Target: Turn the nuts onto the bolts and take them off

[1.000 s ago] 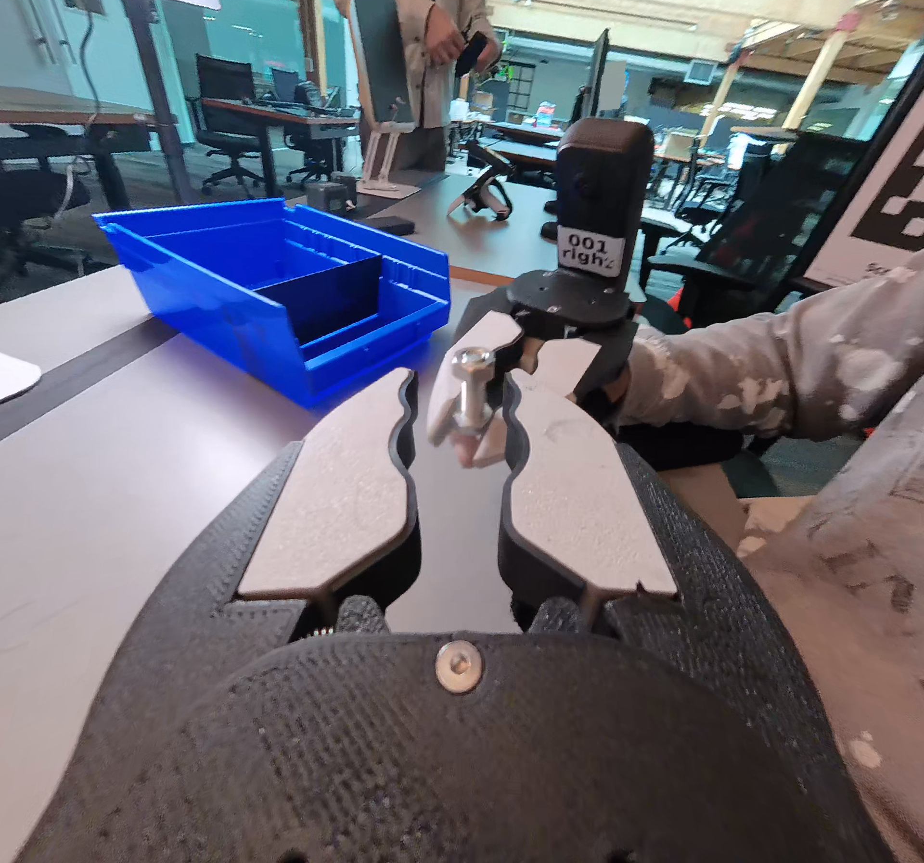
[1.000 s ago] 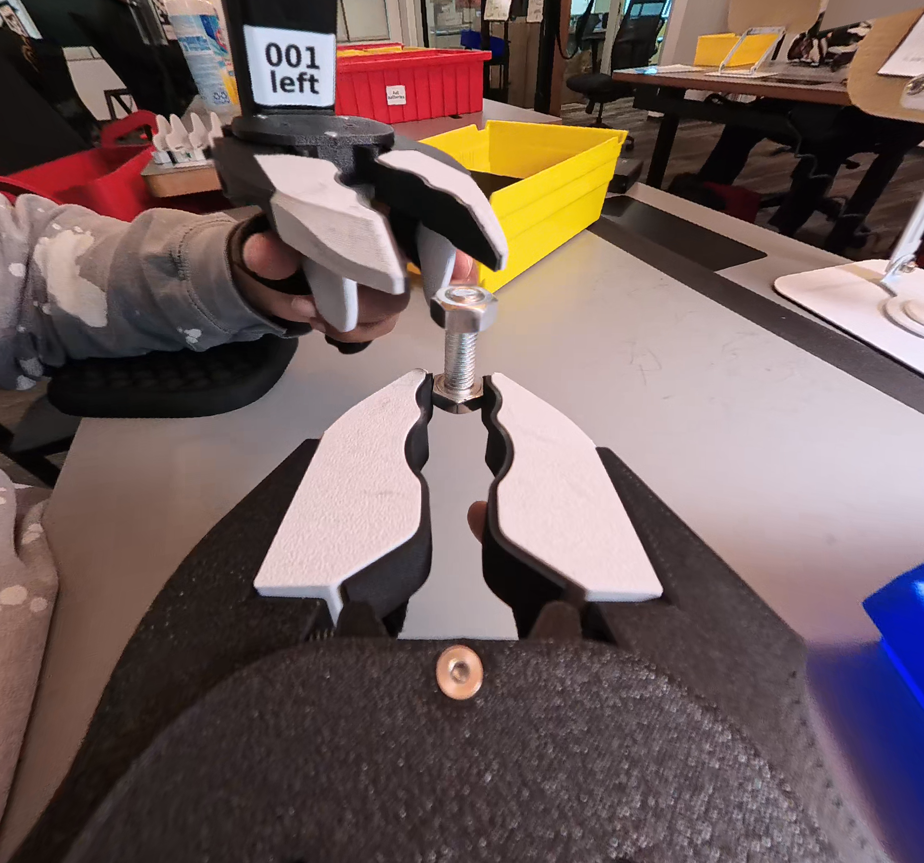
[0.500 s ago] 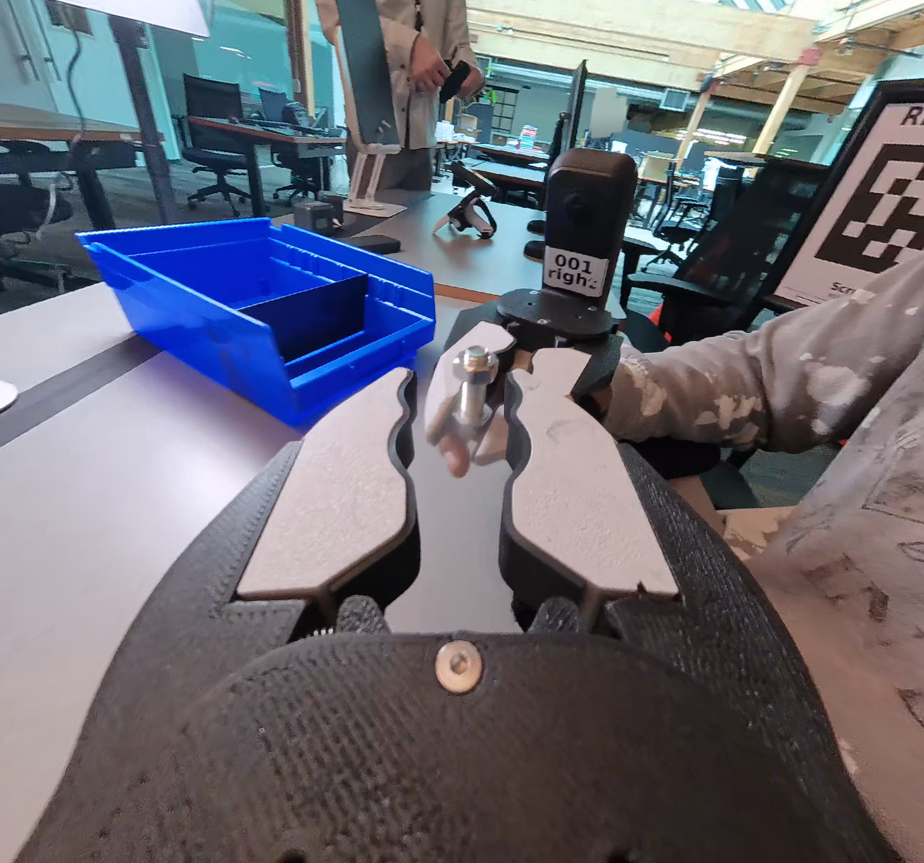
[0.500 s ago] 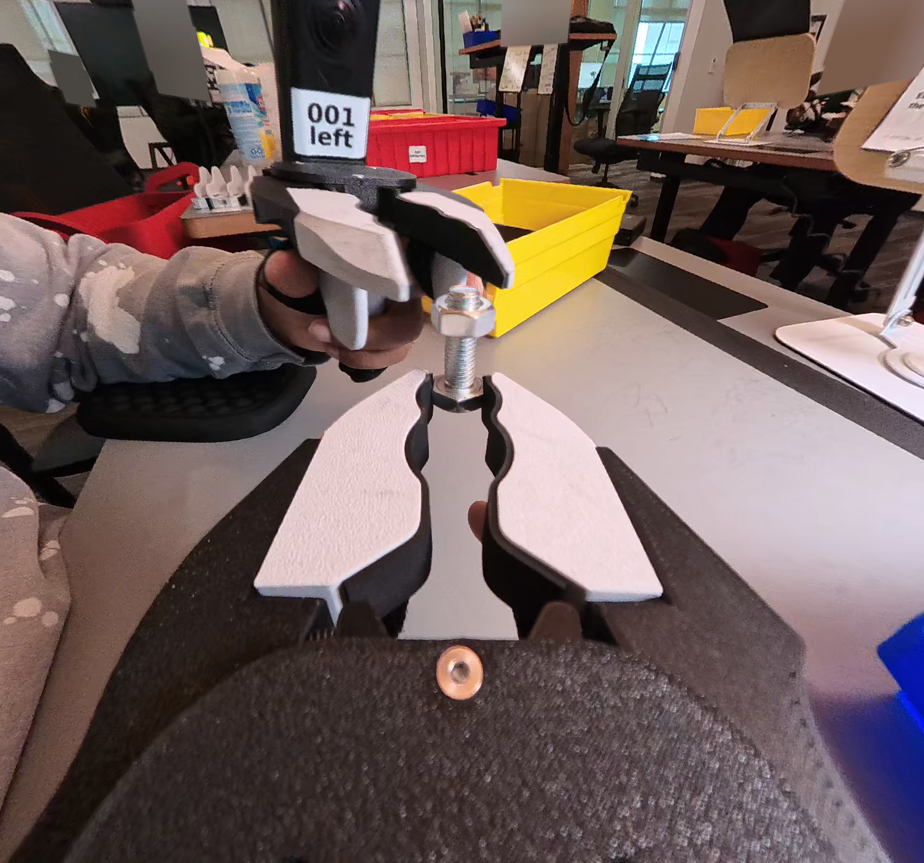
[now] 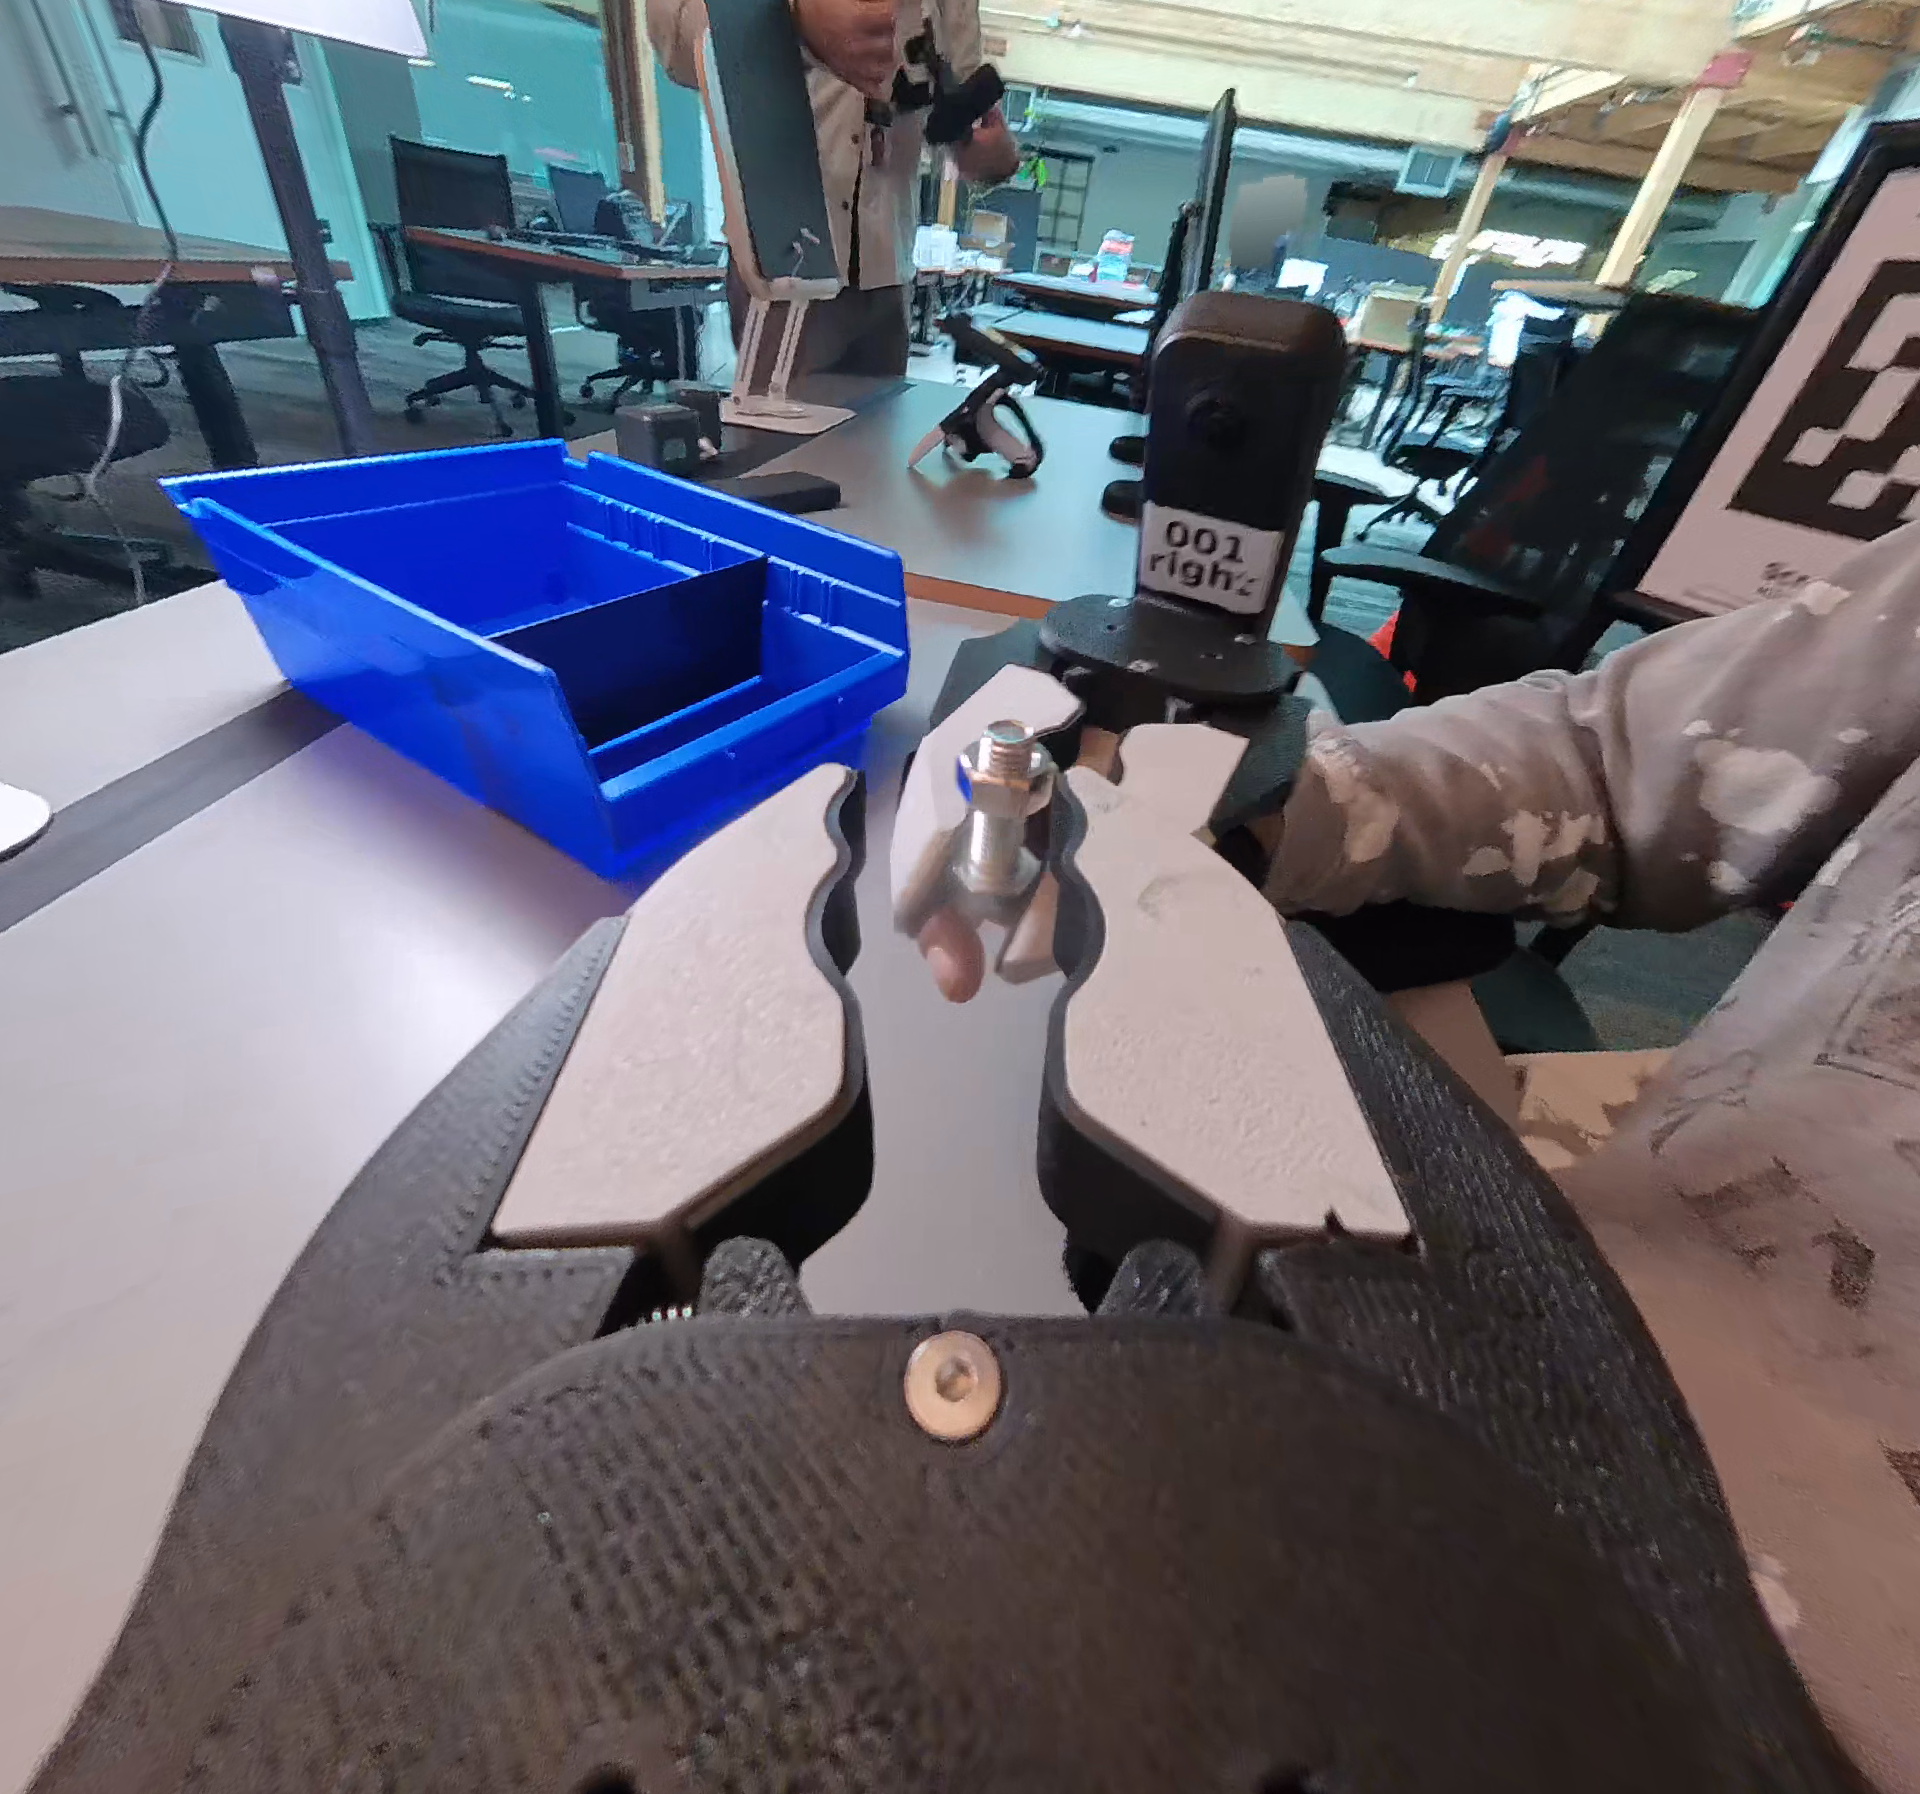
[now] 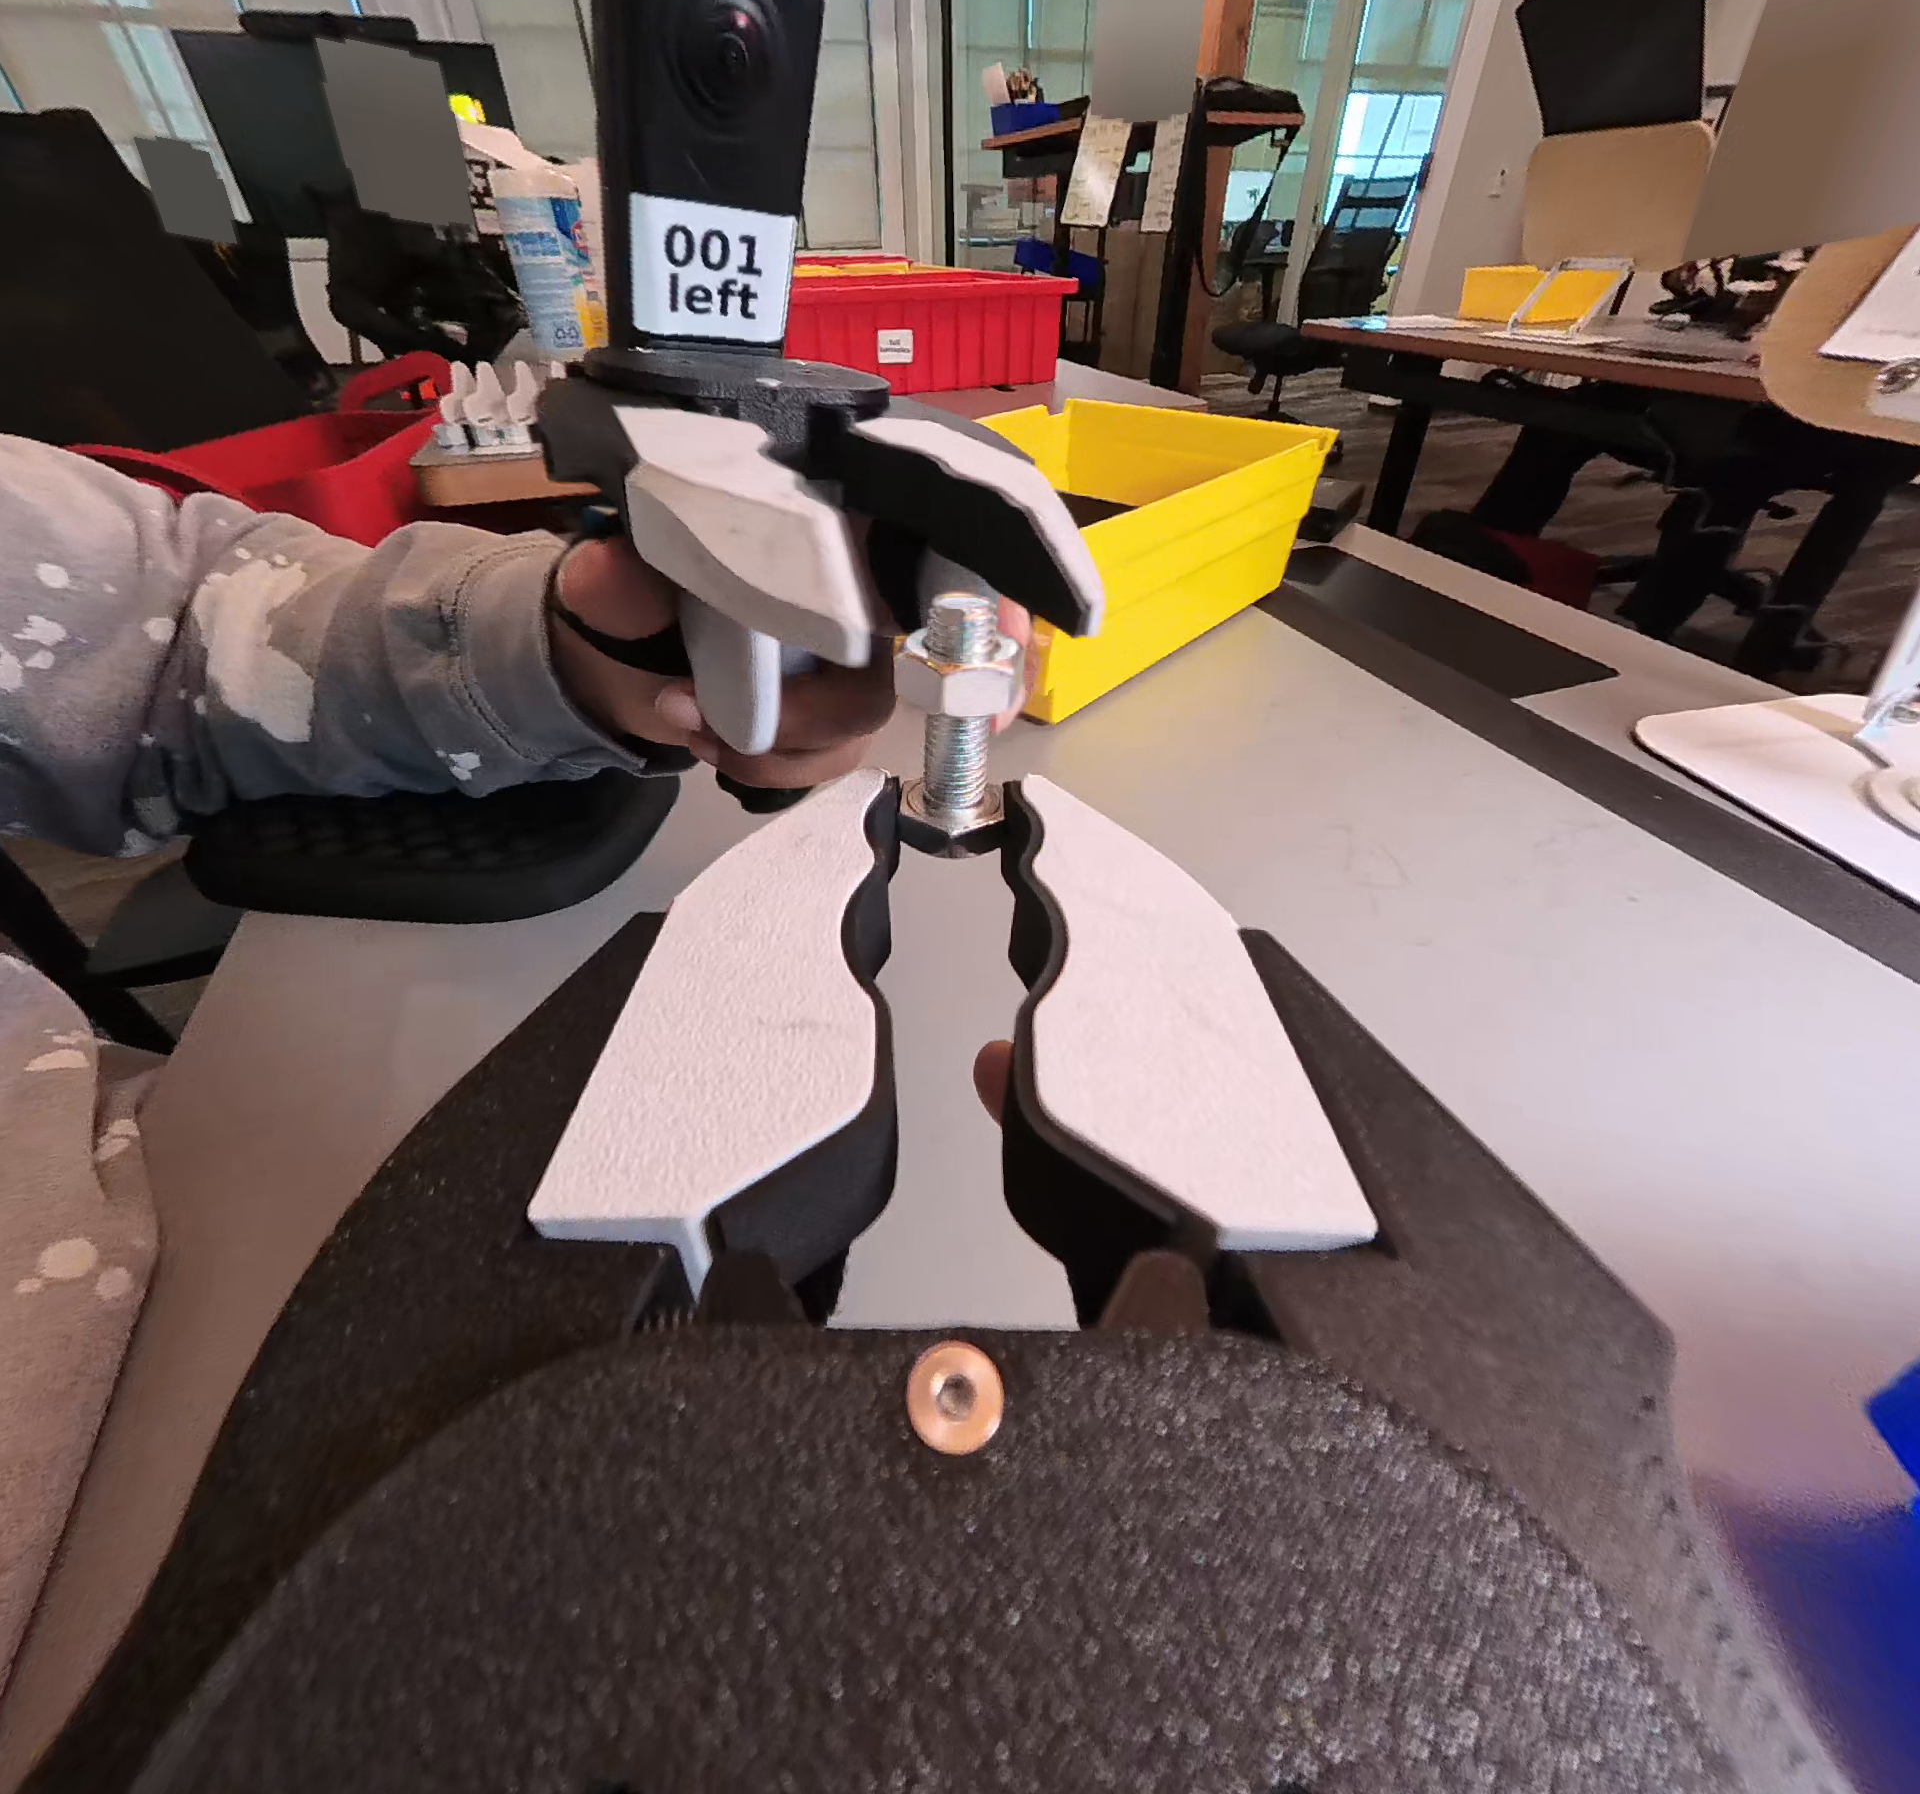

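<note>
A silver bolt (image 6: 954, 757) stands upright with a hex nut (image 6: 956, 679) threaded near its top, and the thread end pokes out above the nut. My right gripper (image 6: 951, 799) is shut on the bolt's head. It also shows in the left wrist view (image 5: 987, 897), holding the bolt (image 5: 995, 835). My left gripper (image 5: 951, 809) is open with the nut (image 5: 1003, 780) between its fingertips, nearer the right one. I cannot tell whether a finger touches the nut. The right wrist view shows the left gripper (image 6: 966, 622) spread just over the nut.
A blue bin (image 5: 436, 643) sits on the grey table (image 5: 260, 965) beyond the left gripper. A yellow bin (image 6: 1174, 539) sits behind the bolt, with a red bin (image 6: 935, 331) farther back. A white stand base (image 6: 1766, 768) is at right. A person (image 5: 852, 82) stands beyond the table. My left and right fingertips are right by each other.
The nut sat at the very end of the thread. Now the thread end sticks out above it. Both grippers' jaw gaps look unchanged, and the hands have shifted only slightly.
</note>
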Available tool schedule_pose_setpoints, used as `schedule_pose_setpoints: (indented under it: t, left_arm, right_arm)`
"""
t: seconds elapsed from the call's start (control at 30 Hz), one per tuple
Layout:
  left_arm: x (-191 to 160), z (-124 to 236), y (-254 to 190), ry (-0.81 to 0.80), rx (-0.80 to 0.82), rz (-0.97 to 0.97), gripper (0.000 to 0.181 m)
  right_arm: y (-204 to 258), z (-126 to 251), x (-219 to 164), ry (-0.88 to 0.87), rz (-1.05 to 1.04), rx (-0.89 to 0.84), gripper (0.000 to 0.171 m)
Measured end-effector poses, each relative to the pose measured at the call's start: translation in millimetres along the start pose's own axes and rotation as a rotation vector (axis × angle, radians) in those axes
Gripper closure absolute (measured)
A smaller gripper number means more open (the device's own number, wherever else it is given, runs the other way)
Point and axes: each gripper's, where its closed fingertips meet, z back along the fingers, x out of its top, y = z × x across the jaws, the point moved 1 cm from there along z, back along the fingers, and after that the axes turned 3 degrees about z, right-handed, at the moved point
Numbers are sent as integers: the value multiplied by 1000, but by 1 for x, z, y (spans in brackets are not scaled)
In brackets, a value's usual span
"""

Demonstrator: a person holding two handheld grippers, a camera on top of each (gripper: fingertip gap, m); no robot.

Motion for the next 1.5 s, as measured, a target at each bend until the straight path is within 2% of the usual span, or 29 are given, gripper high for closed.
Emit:
schedule_pose_setpoints:
  t: [0.07,0.13,0.17,0.37,0.53,0.6,0.63,0.87,0.97,1.0,1.07,1.3,1.4,1.47,1.5]
  left_arm:
    - [-1,0,2,2,3,2,146]
    - [0,4,14,0,70,22,161]
    - [-1,7,21,6,98,5,161]
    - [4,3,1,-20,0,3,146]
    - [2,0,1,2,8,-4,146]
    - [1,6,17,8,108,-23,160]
    - [0,8,22,16,126,-40,159]
    - [7,1,-8,-25,-21,-4,146]
    - [2,0,-1,4,11,-14,146]
    - [3,3,8,6,60,8,161]
    - [1,9,21,17,123,-5,160]
    - [6,0,-10,-12,-20,3,147]
    - [4,-2,-6,0,-2,-9,147]
    - [3,3,11,14,89,15,162]
    - [1,6,17,20,116,-1,162]
  right_arm:
    - [2,-1,0,0,4,3,153]
    - [2,3,3,-30,-5,18,153]
    - [2,4,6,-46,-8,23,153]
    - [-2,2,1,-10,-7,-7,153]
    - [4,1,1,-17,3,9,153]
    - [3,5,6,-58,-13,24,153]
    - [2,6,10,-76,-18,25,153]
    - [0,3,4,-40,-16,1,153]
    - [4,3,8,-58,-9,8,153]
    - [3,5,10,-76,-12,12,153]
    - [4,9,17,-121,-27,31,153]
    - [1,4,9,-65,-20,2,153]
    - [6,3,11,-76,-13,16,153]
    - [6,7,16,-119,-24,38,153]
    - [6,10,20,-146,-36,45,153]
